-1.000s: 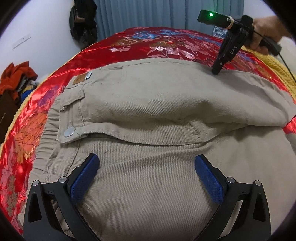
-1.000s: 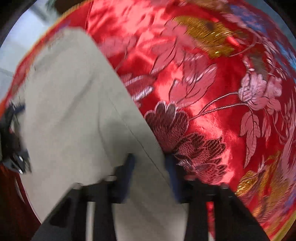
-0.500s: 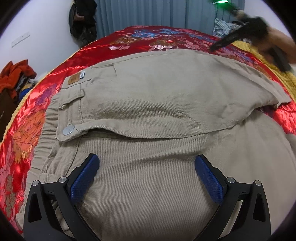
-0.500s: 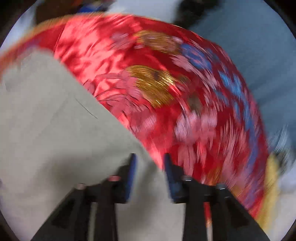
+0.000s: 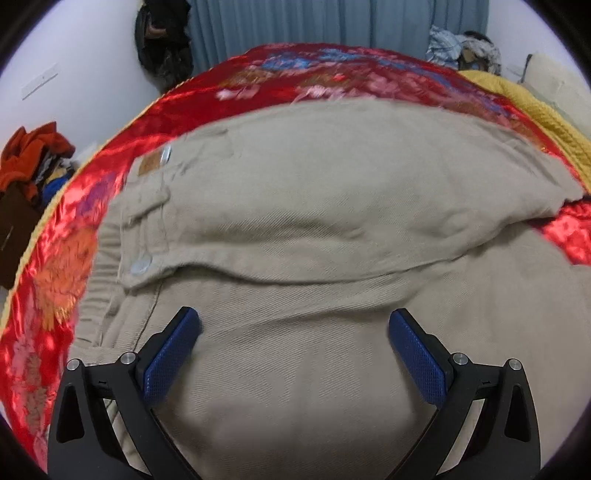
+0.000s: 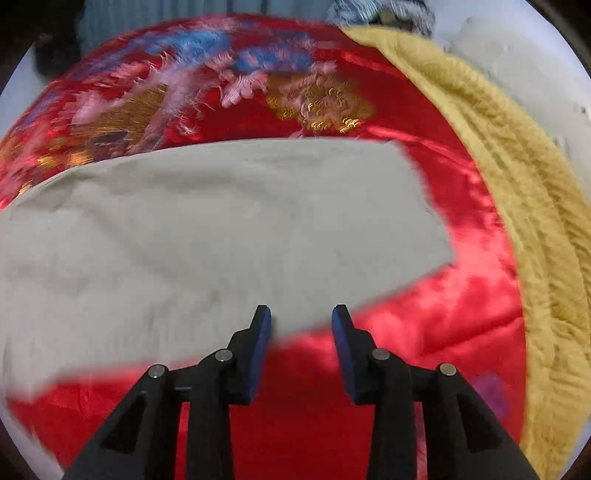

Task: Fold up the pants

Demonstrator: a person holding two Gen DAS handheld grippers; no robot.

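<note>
Beige pants lie flat on a red satin bedspread, waistband and silver button at the left, one leg folded over the other. My left gripper is wide open and empty just above the pants' near side. In the right wrist view the pant leg lies across the bedspread, its hem end at the right. My right gripper is open and empty above the leg's near edge, holding nothing.
A yellow blanket runs along the bed's right side. A pile of orange clothes lies on the floor at the left. Blue curtains and a dark hanging bag are behind the bed.
My right gripper let go of the pant leg's far edge, left the left wrist view and swung round to the leg's hem end. The left gripper stayed open in place.
</note>
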